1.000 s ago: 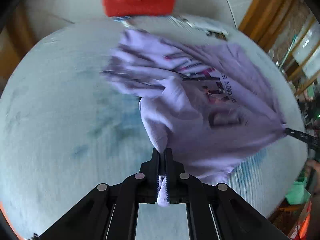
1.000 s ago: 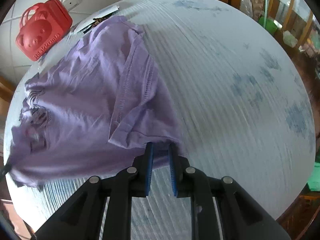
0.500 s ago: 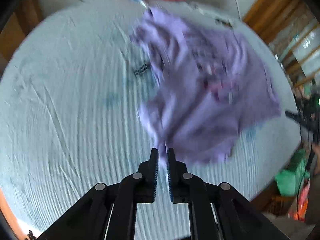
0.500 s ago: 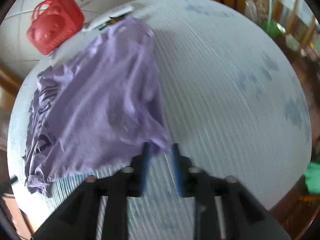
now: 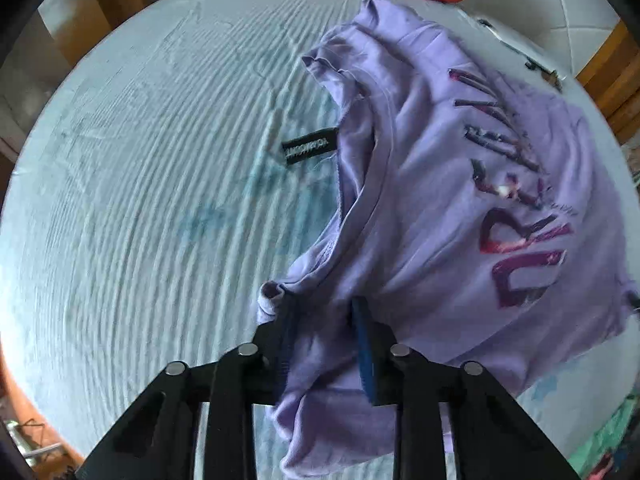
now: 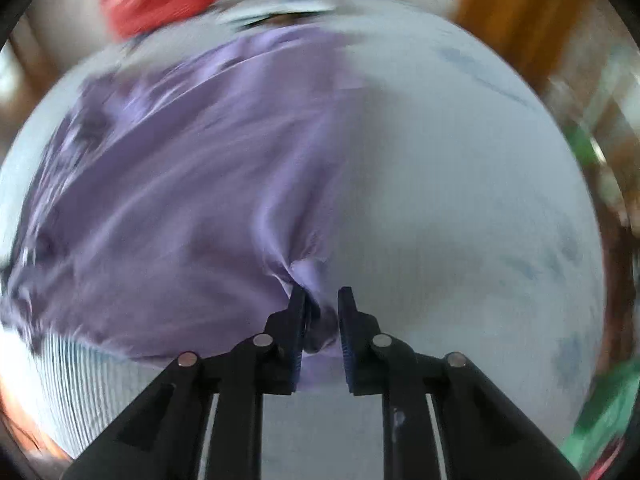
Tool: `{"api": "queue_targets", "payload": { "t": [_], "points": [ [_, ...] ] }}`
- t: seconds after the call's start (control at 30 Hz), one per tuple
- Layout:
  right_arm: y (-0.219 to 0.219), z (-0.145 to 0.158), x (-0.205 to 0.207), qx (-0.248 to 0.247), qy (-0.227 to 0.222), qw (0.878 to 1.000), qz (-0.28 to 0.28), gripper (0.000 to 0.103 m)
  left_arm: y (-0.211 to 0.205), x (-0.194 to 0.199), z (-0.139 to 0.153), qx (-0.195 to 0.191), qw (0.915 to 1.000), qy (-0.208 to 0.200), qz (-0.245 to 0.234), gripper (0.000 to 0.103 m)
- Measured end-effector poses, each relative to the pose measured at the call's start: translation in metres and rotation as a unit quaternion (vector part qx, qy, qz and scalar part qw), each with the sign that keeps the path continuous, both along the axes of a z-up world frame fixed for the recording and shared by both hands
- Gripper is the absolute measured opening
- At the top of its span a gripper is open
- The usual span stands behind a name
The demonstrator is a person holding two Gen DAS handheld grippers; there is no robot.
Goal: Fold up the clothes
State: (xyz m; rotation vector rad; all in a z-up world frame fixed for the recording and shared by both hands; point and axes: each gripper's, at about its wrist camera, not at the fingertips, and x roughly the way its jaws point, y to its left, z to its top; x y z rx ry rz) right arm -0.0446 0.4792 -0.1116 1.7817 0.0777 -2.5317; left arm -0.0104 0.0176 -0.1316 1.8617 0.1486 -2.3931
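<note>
Ahead of your left hand-held gripper [image 5: 324,320] a pale blue ribbed cloth [image 5: 152,208] covers the tabletop. Beyond its far edge you see white wall tiles [image 5: 568,8], with brown wooden framing [image 5: 612,68] to the right and bright daylight throughout.

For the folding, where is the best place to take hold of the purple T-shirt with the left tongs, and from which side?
Probably grip the purple T-shirt at the shoulder seam beside the neck opening, coming from the bare bedsheet side. The collar edge lies exposed there, with the black label sticking out, so one finger could slide under it. The left tongs stand open over the crumpled near edge, a poorer hold.
</note>
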Motion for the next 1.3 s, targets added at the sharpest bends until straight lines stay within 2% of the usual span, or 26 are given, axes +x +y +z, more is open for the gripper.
{"api": "queue_targets", "payload": {
  "t": [0.1, 0.2, 0.27, 0.3, 0.33, 0.37, 0.4, 0.43, 0.6, 0.7, 0.9, 1.1, 1.2, 1.3],
  "points": [
    [0.067, -0.003, 0.008, -0.028, -0.040, 0.995, -0.090, 0.016, -0.003, 0.004, 0.000, -0.003, 0.9998, -0.019, -0.004, 0.027],
    [0.093, 0.000, 0.013, -0.016, -0.047, 0.992, -0.118, 0.016, -0.009, 0.003, 0.009, 0.007, 0.9995, -0.027, -0.012, 0.027],
    [0.095, 0.018, 0.002, -0.059, -0.018, 0.992, -0.114, 0.016, -0.019, -0.005, 0.030, 0.023, 0.9996, -0.005, -0.015, 0.028],
    [0.093, 0.028, -0.006, -0.080, -0.001, 0.991, -0.107, 0.022, -0.024, -0.013, 0.044, 0.027, 0.9994, 0.014, -0.016, 0.034],
    [0.085, 0.038, -0.019, -0.092, 0.015, 0.991, -0.093, 0.036, -0.029, -0.023, 0.060, 0.030, 0.9987, 0.036, -0.018, 0.046],
    [0.076, 0.047, -0.034, -0.104, 0.030, 0.991, -0.079, 0.047, -0.034, -0.036, 0.074, 0.031, 0.9976, 0.058, -0.020, 0.053],
    [0.065, 0.053, -0.051, -0.114, 0.039, 0.990, -0.068, 0.072, -0.037, -0.050, 0.087, 0.032, 0.9961, 0.079, -0.022, 0.063],
    [0.053, 0.059, -0.068, -0.124, 0.048, 0.989, -0.056, 0.084, -0.039, -0.069, 0.097, 0.035, 0.9943, 0.097, -0.025, 0.065],
    [-0.001, 0.073, -0.147, -0.135, 0.070, 0.988, -0.011, 0.084, -0.043, -0.151, 0.109, 0.045, 0.9910, 0.120, -0.037, 0.065],
    [-0.029, 0.069, -0.186, -0.132, 0.068, 0.989, 0.003, 0.084, -0.036, -0.189, 0.096, 0.050, 0.9911, 0.111, -0.055, 0.065],
    [-0.049, 0.049, -0.246, -0.109, 0.050, 0.993, 0.002, 0.084, -0.024, -0.257, 0.062, 0.051, 0.9919, 0.078, -0.086, 0.065],
    [-0.057, 0.022, -0.292, -0.088, 0.026, 0.996, 0.000, 0.086, -0.017, -0.304, 0.038, 0.063, 0.9903, 0.069, -0.103, 0.065],
    [-0.062, 0.008, -0.315, -0.077, 0.014, 0.997, -0.001, 0.098, -0.009, -0.322, 0.029, 0.064, 0.9894, 0.064, -0.113, 0.065],
    [-0.068, -0.004, -0.324, -0.063, 0.005, 0.998, 0.005, 0.100, 0.001, -0.335, 0.012, 0.064, 0.9892, 0.040, -0.126, 0.065]
  ]
}}
